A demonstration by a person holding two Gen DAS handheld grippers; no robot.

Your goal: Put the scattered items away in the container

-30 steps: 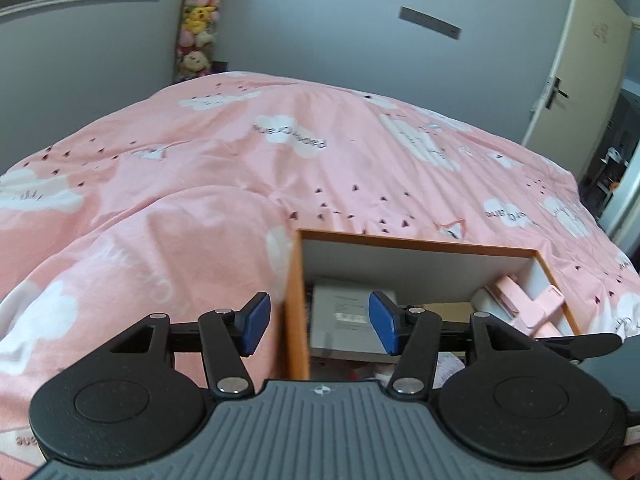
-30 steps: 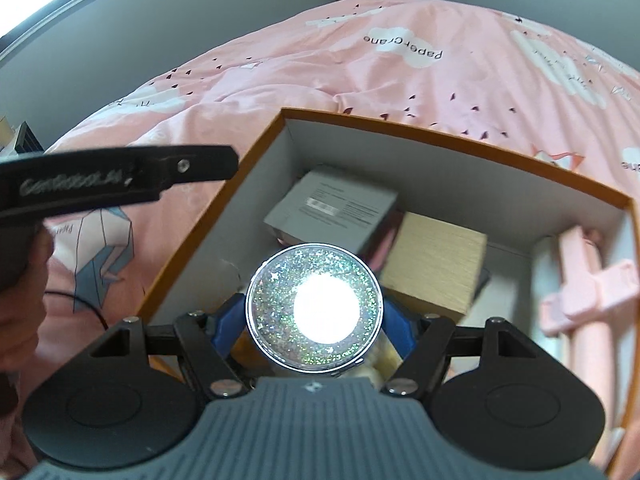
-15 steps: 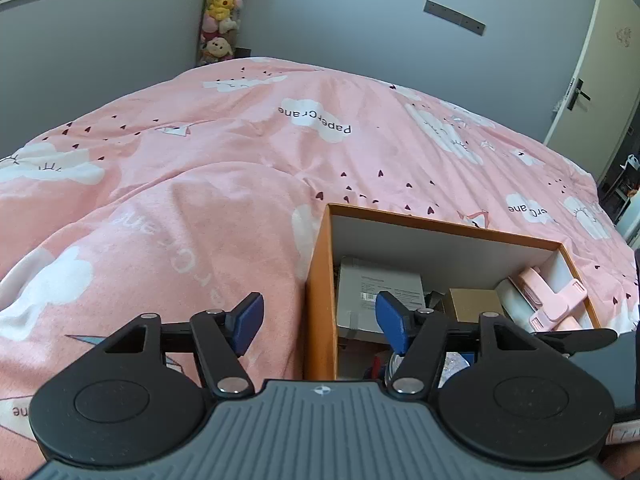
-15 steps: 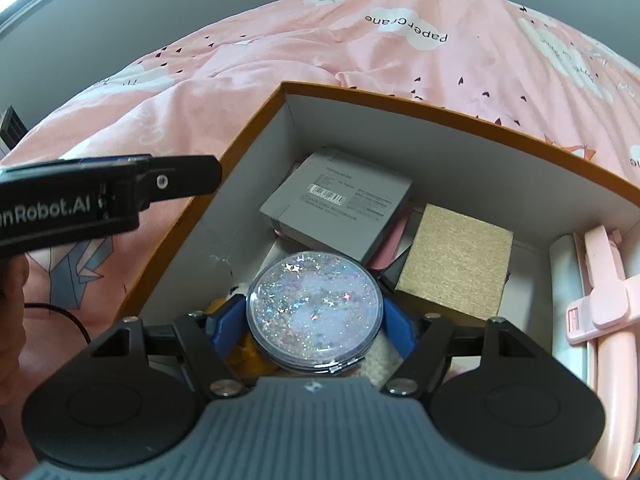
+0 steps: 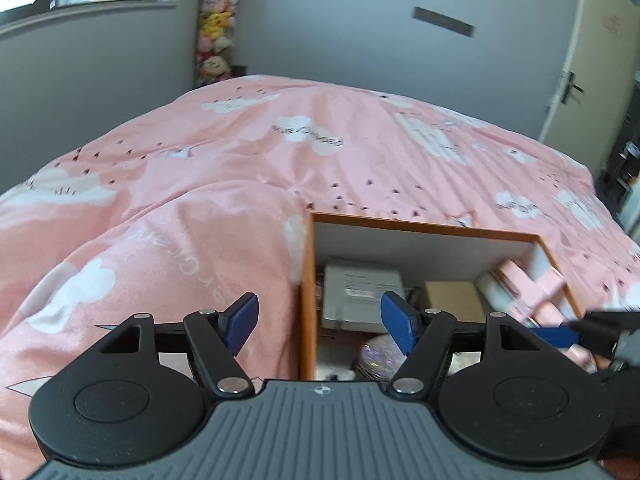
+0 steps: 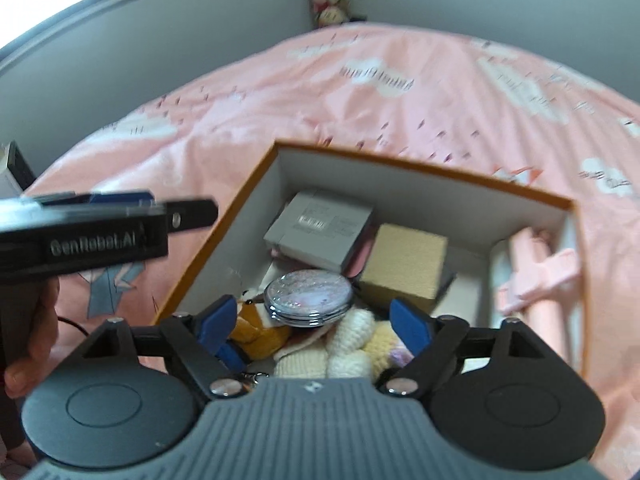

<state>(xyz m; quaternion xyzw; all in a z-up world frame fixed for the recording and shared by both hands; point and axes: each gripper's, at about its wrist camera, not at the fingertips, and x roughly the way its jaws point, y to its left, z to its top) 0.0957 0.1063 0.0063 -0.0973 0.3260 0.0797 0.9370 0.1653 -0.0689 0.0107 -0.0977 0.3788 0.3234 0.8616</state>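
Blue fingertips (image 6: 218, 322) of the right hand-held gripper (image 6: 316, 326) stand wide apart above the near end of the box (image 6: 224, 216), its jaws having just been opening, with nothing pressed between them. Just past them, at twelve o'clock, the round glittery compact (image 6: 309, 297) lies loose inside the box, resting on a fox plush (image 6: 256, 328) and cream knitted pieces (image 6: 348, 344). Farther in sit a grey carton (image 6: 320, 232) at eleven o'clock and a tan block (image 6: 404, 264) at one o'clock, with a pink folding stand (image 6: 536, 276) along the right wall at two o'clock. At nine o'clock the left hand-held gripper (image 6: 120, 200) reaches in over the pink bedcover (image 6: 400, 92), a hand (image 6: 28, 328) around its grip.

In the left wrist view, the left hand-held gripper (image 5: 320, 316) is also spread wide and empty, its jaws having just been opening; they straddle the orange left wall of the box (image 5: 306, 300). The compact (image 5: 378, 354) shows at one o'clock, the bedcover (image 5: 240, 184) stretches beyond, and stuffed toys (image 5: 216, 32) hang in the far corner at eleven o'clock.
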